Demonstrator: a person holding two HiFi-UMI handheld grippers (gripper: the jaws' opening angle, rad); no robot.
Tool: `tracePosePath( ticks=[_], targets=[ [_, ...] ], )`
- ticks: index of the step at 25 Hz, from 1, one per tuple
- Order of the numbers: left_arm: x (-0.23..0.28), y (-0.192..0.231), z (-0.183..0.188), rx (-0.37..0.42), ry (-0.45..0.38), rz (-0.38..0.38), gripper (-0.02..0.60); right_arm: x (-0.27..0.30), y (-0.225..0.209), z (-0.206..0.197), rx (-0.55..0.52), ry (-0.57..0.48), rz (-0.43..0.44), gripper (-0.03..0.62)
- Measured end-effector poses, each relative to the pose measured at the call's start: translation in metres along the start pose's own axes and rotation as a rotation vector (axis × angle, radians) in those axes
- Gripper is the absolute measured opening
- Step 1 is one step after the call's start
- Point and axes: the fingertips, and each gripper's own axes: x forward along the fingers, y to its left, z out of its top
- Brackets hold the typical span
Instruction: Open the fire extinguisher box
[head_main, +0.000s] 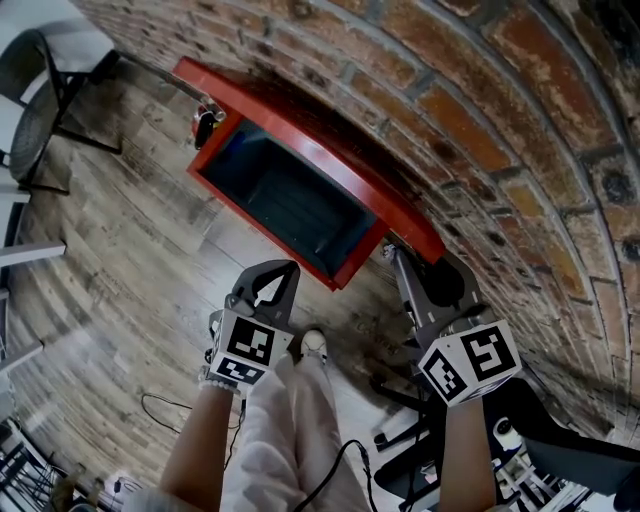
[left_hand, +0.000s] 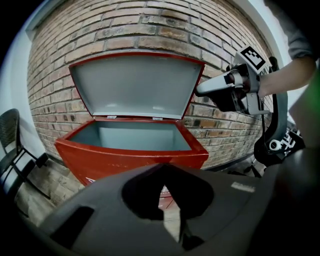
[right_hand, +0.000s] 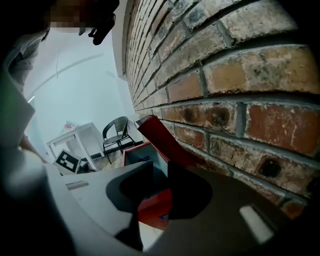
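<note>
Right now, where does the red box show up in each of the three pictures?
Head view: box upper middle, seen from above, lid open.
Left gripper view: box in the centre, front wall facing the camera, lid raised.
Right gripper view: box low centre, seen from its end.
Shared landmark: the brick wall directly behind the box in all three.

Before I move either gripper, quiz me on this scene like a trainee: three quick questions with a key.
1. The open lid rests back against: A) a chair, B) the brick wall, C) a table?
2. True or false: the right gripper is clamped on the lid.
3. Which is nearer the brick wall: the right gripper or the left gripper?
Key: 1 B. 2 False: its jaws stand apart, pressing on nothing. 3 The right gripper.
</note>
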Motion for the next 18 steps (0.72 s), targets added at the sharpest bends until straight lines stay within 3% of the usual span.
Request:
tracePosePath(
  ticks=[18],
  targets=[
    [-0.002,-0.001,0.002,-0.005,-0.005,0.005,0.000,0.005,-0.035,0.020,-0.015,-0.035,-0.072,0.081]
  ],
)
